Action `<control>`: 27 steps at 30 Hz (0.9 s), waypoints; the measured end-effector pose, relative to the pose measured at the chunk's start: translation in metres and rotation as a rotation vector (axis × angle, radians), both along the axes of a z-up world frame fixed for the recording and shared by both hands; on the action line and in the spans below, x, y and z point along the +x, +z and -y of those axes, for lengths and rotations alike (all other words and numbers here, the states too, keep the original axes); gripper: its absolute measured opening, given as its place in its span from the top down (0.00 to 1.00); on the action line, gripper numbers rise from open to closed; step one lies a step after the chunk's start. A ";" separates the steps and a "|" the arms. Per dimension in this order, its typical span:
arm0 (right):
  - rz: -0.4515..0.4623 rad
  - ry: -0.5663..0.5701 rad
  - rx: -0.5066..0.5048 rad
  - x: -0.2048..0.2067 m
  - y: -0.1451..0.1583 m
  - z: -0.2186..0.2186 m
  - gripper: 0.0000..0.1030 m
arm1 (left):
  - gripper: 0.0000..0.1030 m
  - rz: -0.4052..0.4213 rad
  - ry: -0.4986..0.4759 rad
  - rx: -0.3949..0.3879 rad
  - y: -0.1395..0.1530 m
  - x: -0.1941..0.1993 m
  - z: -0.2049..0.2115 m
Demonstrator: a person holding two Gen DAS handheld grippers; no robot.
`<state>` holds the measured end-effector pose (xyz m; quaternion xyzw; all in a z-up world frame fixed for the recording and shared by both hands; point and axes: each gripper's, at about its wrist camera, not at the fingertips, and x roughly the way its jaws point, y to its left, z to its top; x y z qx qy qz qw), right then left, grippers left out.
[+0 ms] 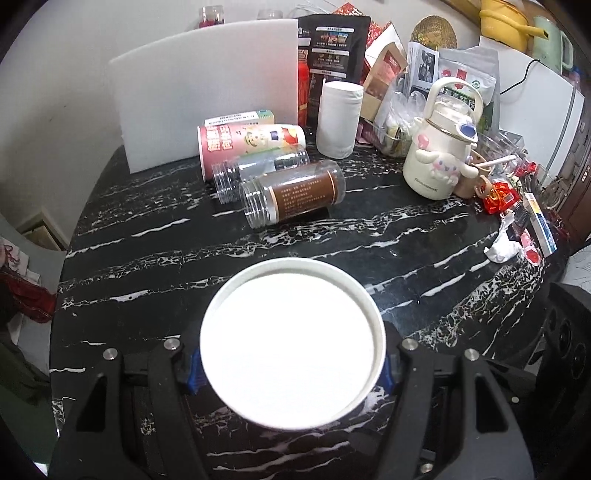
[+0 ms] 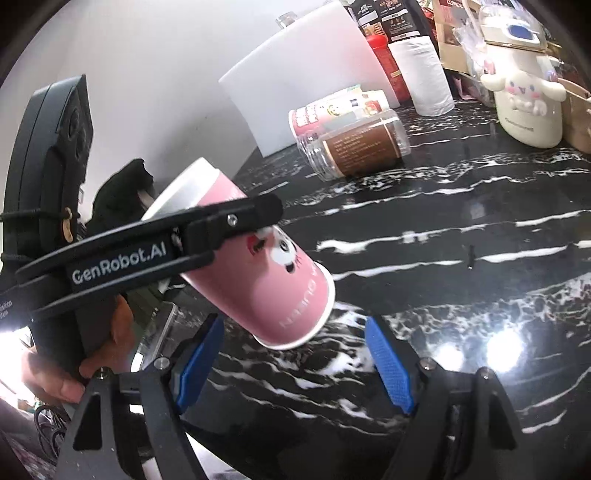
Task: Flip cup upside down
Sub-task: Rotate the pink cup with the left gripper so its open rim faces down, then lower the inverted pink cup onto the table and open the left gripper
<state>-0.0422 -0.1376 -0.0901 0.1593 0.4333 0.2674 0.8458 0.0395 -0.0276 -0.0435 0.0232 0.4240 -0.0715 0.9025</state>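
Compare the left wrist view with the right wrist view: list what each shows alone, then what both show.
Left wrist only: the cup's white base disc, facing the camera, and a yellow pot.

Right wrist only: the cup's pink printed side, tilted over the black marble table; the left gripper clamping it; the open right gripper.

Both: brown-labelled jar, cartoon bottle, white board.

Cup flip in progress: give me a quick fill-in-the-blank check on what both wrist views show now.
1. The pink cup is gripped by the ___ claw.
2. The right claw holds ___.
3. In the left wrist view, the cup's ___ faces the camera.
4. The brown-label jar on the marble table lies on its ___.

Missing words: left; nothing; base; side
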 end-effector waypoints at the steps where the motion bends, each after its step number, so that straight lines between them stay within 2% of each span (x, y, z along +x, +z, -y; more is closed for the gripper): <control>1: -0.005 -0.001 -0.002 0.000 -0.001 0.001 0.23 | 0.36 0.007 0.001 0.001 0.000 0.000 0.000; 10: -0.050 -0.037 -0.023 -0.001 -0.011 0.014 0.23 | 0.36 0.044 0.016 0.023 -0.002 -0.002 0.003; 21: -0.037 -0.028 -0.022 -0.004 -0.005 0.014 0.23 | 0.35 0.027 0.024 -0.006 -0.002 -0.001 0.000; 24: -0.029 -0.032 -0.021 -0.005 -0.001 0.016 0.23 | 0.27 0.031 0.045 0.000 0.000 -0.001 -0.002; 27: -0.019 -0.036 -0.033 -0.006 0.002 0.018 0.23 | 0.25 0.052 0.061 0.010 0.005 -0.001 -0.005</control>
